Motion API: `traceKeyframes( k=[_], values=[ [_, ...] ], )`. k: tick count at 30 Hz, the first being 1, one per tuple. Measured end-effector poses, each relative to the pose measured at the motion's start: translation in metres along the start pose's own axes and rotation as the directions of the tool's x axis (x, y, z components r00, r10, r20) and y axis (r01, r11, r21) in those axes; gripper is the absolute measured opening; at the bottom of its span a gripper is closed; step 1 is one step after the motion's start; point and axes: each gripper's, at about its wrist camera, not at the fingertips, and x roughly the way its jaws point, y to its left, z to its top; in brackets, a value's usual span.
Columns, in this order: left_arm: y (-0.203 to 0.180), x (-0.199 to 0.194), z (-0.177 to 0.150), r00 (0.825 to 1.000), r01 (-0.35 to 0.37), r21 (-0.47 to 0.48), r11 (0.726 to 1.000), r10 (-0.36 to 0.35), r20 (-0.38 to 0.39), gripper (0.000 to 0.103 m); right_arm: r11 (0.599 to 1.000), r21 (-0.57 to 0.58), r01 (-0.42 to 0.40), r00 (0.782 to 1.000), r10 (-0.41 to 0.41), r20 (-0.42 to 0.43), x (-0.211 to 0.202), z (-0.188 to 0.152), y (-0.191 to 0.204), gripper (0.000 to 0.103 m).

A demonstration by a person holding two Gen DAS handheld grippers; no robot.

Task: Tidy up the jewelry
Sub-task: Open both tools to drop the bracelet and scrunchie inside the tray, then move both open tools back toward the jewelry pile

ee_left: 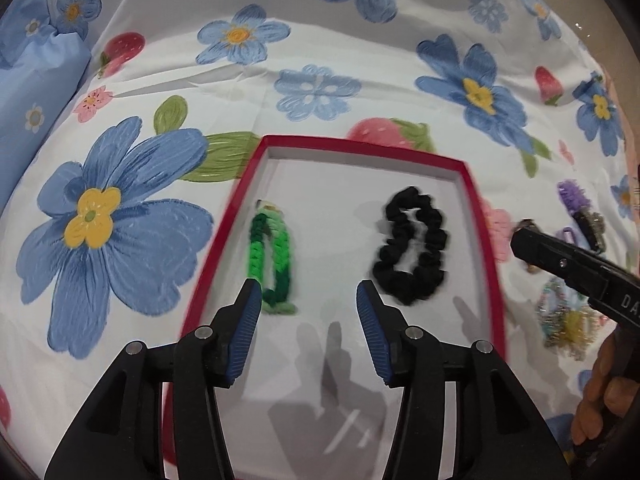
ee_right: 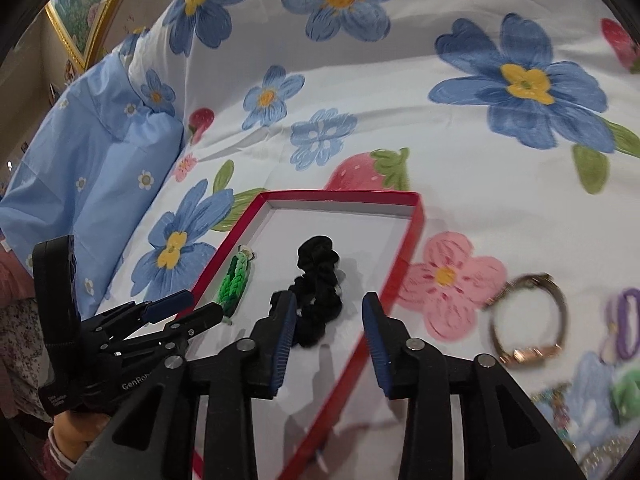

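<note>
1. Both sets of jaws stand apart with nothing between the pads: the left gripper hangs over the near part of the red-rimmed box, and the right gripper hangs over its right rim.
2. Two pieces lie inside on the white floor: the green braided band toward the left wall and the black scrunchie to its right, apart from each other.
3. Left gripper's near finger sits just beside the green band's near end; a low sweep could drag it out of place.
4. Right gripper's pads straddle the box wall, so a careless drop may knock or tip the light box on the soft floral bedsheet.
5. Outside, the rose-gold watch and the purple clip wait; the rigid, slick watch band may slip from a shallow pinch.
6. Loose sheet fabric could get pinched along with thin pieces.
</note>
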Motion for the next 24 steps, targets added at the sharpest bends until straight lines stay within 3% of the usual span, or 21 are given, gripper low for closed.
traceKeyframes(
  k=[12, 24],
  values=[
    [-0.058, -0.038, -0.017, 0.99, 0.139, 0.051, 0.989, -0.141, 0.026, 0.049, 0.996, 0.075, 0.052, 0.996, -0.058, 0.073, -0.076, -0.035, -0.04, 0.037],
    [-0.114, -0.048, -0.03, 0.979, 0.2, 0.169, 0.965, -0.203, -0.001, 0.049, 0.967, 0.217, 0.132, 0.981, -0.159, 0.111, -0.134, -0.073, -0.098, 0.037]
  ],
)
